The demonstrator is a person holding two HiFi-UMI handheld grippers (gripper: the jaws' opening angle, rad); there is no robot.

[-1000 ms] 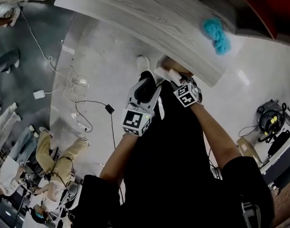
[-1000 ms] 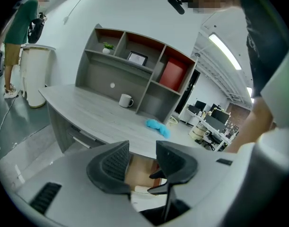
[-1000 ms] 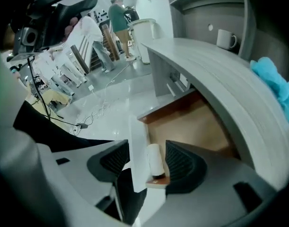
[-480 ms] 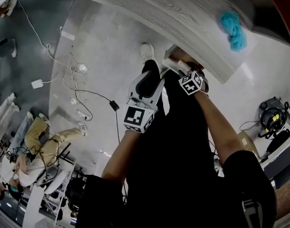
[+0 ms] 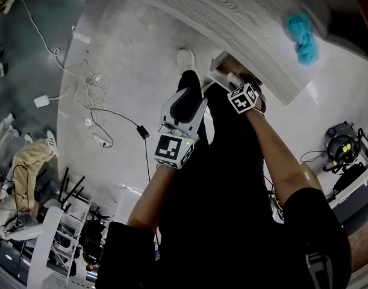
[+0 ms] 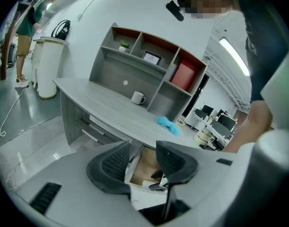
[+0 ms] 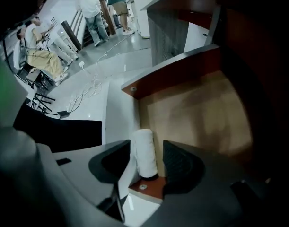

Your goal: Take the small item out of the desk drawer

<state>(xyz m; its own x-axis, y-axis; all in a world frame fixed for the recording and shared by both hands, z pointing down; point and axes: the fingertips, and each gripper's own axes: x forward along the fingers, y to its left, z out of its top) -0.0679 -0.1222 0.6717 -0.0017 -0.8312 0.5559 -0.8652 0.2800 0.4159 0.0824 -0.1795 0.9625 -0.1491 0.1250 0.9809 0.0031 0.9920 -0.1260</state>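
The desk drawer (image 7: 169,72) stands pulled out, with a bare wooden floor. A small white roll (image 7: 144,151) lies in its near left corner, against the front wall. My right gripper (image 7: 146,162) reaches into the drawer with the roll between its jaws. The jaws are closing, and a gap still shows between the roll and the right pad. In the head view the right gripper (image 5: 233,82) is at the drawer (image 5: 221,64) under the desk edge. My left gripper (image 5: 186,96) hangs back in front of the drawer (image 6: 143,161), open and empty.
The grey desk (image 5: 232,11) carries a blue cloth (image 5: 303,35) and a white mug (image 6: 137,97), with a shelf unit (image 6: 149,56) behind. Cables (image 5: 93,101) and a power strip trail over the floor at left. People stand and sit in the background. A machine (image 5: 343,149) stands at right.
The head view has shifted, so the desk and drawer sit higher in the picture. My right gripper has stayed at the drawer and the left has stayed back.
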